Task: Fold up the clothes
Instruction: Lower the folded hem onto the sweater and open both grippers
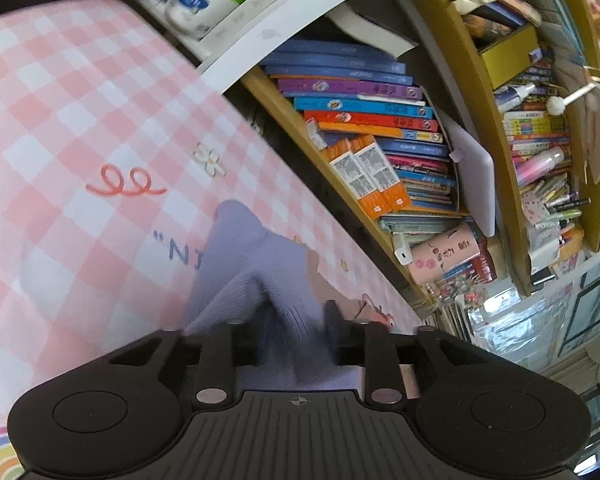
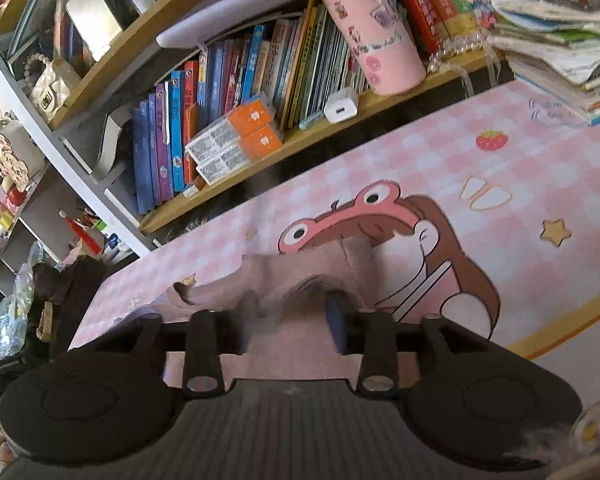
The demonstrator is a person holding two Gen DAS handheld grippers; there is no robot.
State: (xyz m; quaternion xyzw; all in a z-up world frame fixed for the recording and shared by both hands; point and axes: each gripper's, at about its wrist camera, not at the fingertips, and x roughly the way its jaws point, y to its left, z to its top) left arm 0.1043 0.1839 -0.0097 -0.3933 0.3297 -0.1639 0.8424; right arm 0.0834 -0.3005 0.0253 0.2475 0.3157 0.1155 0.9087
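Note:
A lilac knitted garment (image 1: 244,248) lies bunched on the pink checked tablecloth (image 1: 80,100), and its folds run back between the fingers of my left gripper (image 1: 296,316). Those jaws stand apart and the cloth lies loose between them, blurred near the tips. In the right wrist view the same garment (image 2: 300,268) looks pinkish and lies over a cartoon frog print (image 2: 340,220). My right gripper (image 2: 294,304) is open around a raised fold, with its blue-padded finger (image 2: 336,320) beside the cloth, not pinching it.
A wooden bookshelf (image 1: 300,136) packed with books runs along the table's far edge. On it stand a pink cup (image 2: 374,40), a white charger (image 2: 340,110) and orange boxes (image 2: 240,140). A stack of books and papers (image 2: 560,40) lies at the table's far right.

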